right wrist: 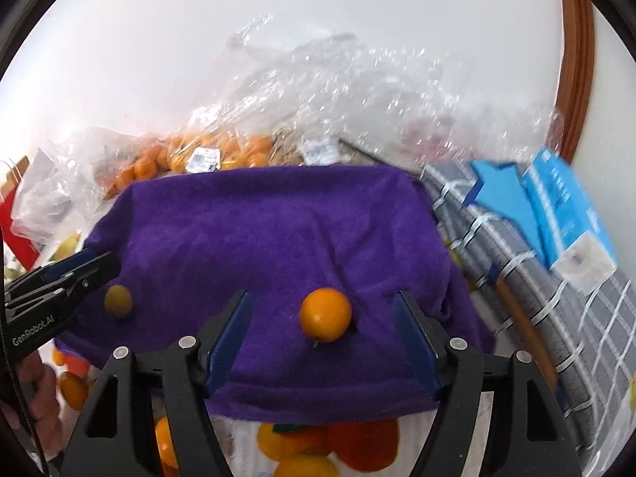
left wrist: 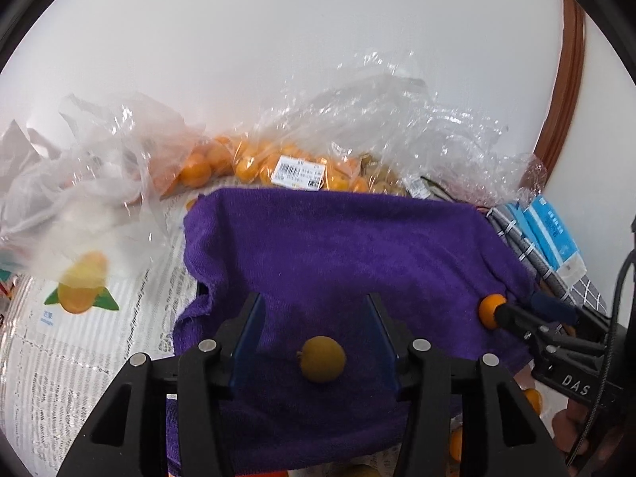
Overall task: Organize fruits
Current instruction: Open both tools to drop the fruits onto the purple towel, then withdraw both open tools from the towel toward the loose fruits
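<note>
Over on the far left, crumpled clear plastic bags (left wrist: pixel 79 183) lie on the newspaper (left wrist: pixel 59 357) that covers the table, and just behind the cloth a bag of small oranges (left wrist: pixel 246 163) with a barcode label sits against the white wall. In the middle, a purple towel (left wrist: pixel 338 246) is spread out, and two fruits rest on it, well apart. The yellowish-green fruit (left wrist: pixel 322 359) sits toward the towel's left, right between the left gripper's (left wrist: pixel 314 318) blue pads, but the pads stand clear of it on both sides, so that tool is released and grasping nothing. Moving right, the orange (right wrist: pixel 326 315) lies on the towel's near middle, between the fingers of the right gripper (right wrist: pixel 324 310), and again there is a gap on each side: released, nothing clenched. From the left wrist view, the right gripper's tips are at the orange near the towel's right edge. Farther right, a grey checked cloth (right wrist: pixel 556 318) is draped beside the towel, with a blue and white box (right wrist: pixel 568 214) lying on top of it. A brown wooden frame (right wrist: pixel 576 59) curves up the wall at the far right.
</note>
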Motion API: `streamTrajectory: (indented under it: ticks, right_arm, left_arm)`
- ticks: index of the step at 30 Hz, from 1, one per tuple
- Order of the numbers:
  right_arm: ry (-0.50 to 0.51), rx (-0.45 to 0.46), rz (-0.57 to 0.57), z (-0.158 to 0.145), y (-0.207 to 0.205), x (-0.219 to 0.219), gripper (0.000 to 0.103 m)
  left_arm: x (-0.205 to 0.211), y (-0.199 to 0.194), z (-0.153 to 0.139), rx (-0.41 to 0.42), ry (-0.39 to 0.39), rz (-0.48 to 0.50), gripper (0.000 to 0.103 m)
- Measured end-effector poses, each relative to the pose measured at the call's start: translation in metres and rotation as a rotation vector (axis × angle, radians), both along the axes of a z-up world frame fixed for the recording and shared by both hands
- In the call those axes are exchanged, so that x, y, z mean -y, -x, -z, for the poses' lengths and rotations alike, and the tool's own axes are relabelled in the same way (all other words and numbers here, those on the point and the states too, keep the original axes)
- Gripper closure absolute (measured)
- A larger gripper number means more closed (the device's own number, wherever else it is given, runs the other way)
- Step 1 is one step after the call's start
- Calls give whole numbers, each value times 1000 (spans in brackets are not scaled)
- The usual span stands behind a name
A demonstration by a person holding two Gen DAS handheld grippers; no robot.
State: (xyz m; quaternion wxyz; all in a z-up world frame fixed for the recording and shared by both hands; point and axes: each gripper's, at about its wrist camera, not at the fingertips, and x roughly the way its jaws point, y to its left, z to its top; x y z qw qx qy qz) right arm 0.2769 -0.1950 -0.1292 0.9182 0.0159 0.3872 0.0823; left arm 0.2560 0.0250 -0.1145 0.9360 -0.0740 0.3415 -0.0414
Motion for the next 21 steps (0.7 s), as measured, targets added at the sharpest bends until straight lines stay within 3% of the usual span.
streamTrajectory:
  ticks: [6,10,15,18,21]
  right_arm:
    - [35,44,60,-15,27,2,32]
    - [51,38,60,-24,53,6,32]
    - [33,24,61,-32,90,11,32]
    - [48,41,48,-40,112,9,32]
    - [63,49,40,-43,127,5,32]
  left_arm:
    - [-1,7,-11,37,6,-12,54]
    - [4,11,-19,19,42,53,55]
    - [15,33,-39,79,8,87,54]
    - [14,49,-37,60,32,101,54]
    - [15,68,-29,33,7,107,54]
